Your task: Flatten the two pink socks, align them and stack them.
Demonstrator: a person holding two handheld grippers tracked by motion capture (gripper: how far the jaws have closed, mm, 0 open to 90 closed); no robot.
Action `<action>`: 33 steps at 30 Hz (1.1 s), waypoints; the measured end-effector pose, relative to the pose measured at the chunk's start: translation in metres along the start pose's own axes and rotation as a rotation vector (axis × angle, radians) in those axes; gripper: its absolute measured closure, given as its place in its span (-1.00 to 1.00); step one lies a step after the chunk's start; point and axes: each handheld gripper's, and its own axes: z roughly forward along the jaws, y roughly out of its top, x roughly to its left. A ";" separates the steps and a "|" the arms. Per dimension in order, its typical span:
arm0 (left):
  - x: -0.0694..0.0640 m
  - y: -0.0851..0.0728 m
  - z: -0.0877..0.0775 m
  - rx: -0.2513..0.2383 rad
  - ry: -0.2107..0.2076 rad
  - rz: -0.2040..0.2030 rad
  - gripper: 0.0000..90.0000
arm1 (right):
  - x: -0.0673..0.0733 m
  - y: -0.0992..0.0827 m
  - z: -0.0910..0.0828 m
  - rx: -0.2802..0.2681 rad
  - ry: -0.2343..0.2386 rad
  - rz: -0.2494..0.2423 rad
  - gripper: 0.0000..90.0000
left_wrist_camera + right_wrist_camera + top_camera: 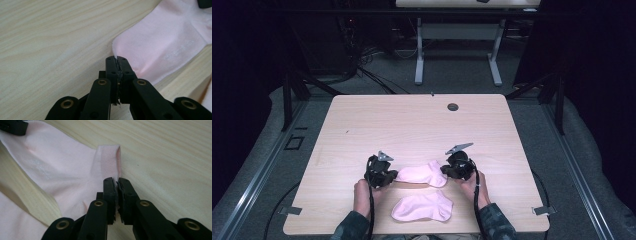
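In the lower middle of the high view, the upper pink sock (pixel 422 174) lies on the tabletop (pixel 412 125); the left hand-held gripper (pixel 388 176) and right hand-held gripper (pixel 446 170) each pinch one end, probably to lift it stretched flat onto the second sock (pixel 422 207) below

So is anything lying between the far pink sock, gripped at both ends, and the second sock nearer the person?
Nothing visible. The left gripper and right gripper pinch the far sock; bare table separates it from the near sock.
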 end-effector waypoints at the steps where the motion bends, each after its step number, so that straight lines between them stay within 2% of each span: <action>1: 0.000 0.001 -0.003 -0.008 0.000 0.000 0.97 | 0.000 0.001 -0.003 0.001 -0.003 -0.010 0.89; 4: -0.003 0.003 -0.012 -0.037 -0.010 -0.001 0.97 | 0.003 0.003 -0.012 -0.019 -0.006 -0.012 0.89; 9: -0.008 0.005 -0.029 -0.077 -0.053 -0.011 0.97 | 0.006 0.006 -0.034 -0.071 -0.006 -0.014 0.89; 15: -0.018 0.005 -0.049 -0.103 -0.099 -0.007 0.97 | 0.017 0.003 -0.062 -0.093 -0.004 -0.036 0.89; 20: -0.026 -0.005 -0.064 -0.124 -0.144 -0.044 0.97 | 0.026 -0.006 -0.083 -0.114 0.015 -0.043 0.89; 23: -0.031 -0.016 -0.067 -0.094 -0.188 -0.060 0.97 | 0.034 -0.018 -0.090 -0.096 0.034 -0.044 0.89; 28: -0.034 -0.033 -0.068 -0.060 -0.242 -0.082 0.97 | 0.043 -0.036 -0.092 -0.077 0.051 -0.049 0.89; 30: -0.037 -0.038 -0.069 -0.053 -0.246 -0.089 0.97 | 0.045 -0.043 -0.090 -0.074 0.061 -0.039 0.89; 33: -0.042 -0.044 -0.071 -0.034 -0.227 -0.070 0.97 | 0.048 -0.050 -0.085 -0.060 0.073 -0.034 0.89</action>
